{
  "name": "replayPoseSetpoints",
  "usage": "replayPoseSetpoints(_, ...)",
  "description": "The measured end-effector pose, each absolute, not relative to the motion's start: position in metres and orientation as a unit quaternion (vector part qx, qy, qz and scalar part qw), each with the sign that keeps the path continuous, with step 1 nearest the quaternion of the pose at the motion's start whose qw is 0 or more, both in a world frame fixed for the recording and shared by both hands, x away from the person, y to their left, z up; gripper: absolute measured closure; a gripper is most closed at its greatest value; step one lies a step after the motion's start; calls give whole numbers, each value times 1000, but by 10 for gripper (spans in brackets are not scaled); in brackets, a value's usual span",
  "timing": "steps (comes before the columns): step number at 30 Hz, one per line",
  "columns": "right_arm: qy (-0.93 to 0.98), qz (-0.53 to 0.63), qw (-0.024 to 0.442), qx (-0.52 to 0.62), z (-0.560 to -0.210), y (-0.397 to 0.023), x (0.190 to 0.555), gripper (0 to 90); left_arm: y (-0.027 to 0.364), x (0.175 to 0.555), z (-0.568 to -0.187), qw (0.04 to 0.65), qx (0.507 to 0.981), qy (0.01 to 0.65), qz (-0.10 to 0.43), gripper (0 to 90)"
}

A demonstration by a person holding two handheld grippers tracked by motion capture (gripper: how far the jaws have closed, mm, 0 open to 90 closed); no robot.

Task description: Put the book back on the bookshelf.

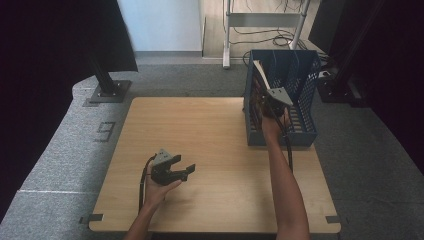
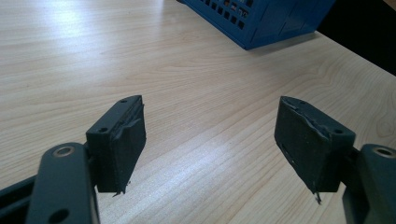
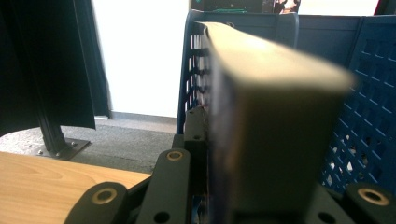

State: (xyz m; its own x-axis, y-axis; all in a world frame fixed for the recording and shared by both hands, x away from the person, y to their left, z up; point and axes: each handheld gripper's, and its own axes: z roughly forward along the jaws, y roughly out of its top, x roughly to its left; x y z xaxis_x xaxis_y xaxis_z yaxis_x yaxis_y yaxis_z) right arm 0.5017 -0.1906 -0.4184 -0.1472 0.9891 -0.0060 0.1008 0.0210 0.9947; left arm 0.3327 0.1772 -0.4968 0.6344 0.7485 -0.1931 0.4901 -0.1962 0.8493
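Right gripper (image 1: 272,102): clamped on book (image 3: 275,121), inside blue crate (image 1: 305,75) at table's (image 1: 210,150) far edge. Left gripper (image 1: 186,171): jaws apart over bare tabletop.

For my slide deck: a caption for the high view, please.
Right gripper holds a book upright inside the blue basket; left gripper rests open over the table.

My table (image 1: 210,150) is pale wood, standing on grey carpet (image 1: 65,150). At ten o'clock a black curtain (image 1: 60,40) hangs beside a black post on a floor plate (image 1: 107,90). At twelve o'clock stands a white wall (image 1: 160,25); at one o'clock, a white metal stand (image 1: 227,35) with cables (image 1: 265,37) on bare floor. Light glares on the tabletop.
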Motion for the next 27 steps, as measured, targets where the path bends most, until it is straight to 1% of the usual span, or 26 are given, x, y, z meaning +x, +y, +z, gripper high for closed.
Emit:
replayPoseSetpoints(2,566,505,437,483,-418,-191,500,780,178,333,-496,488,760,408,133,248)
replayPoseSetpoints(7,578,499,433,479,-420,-191,500,722,179,333,-495,491,758,408,133,248)
replayPoseSetpoints(9,583,492,432,481,-422,-190,501,714,179,333,-495,491,758,408,133,247)
replayPoseSetpoints(13,587,482,429,489,-427,-190,505,785,180,332,-494,492,758,408,134,248)
replayPoseSetpoints(15,587,476,436,489,-427,-189,506,812,180,333,-494,492,757,408,134,248)
replayPoseSetpoints(27,544,474,472,507,-423,-193,523,817,181,336,-497,487,758,411,134,248)
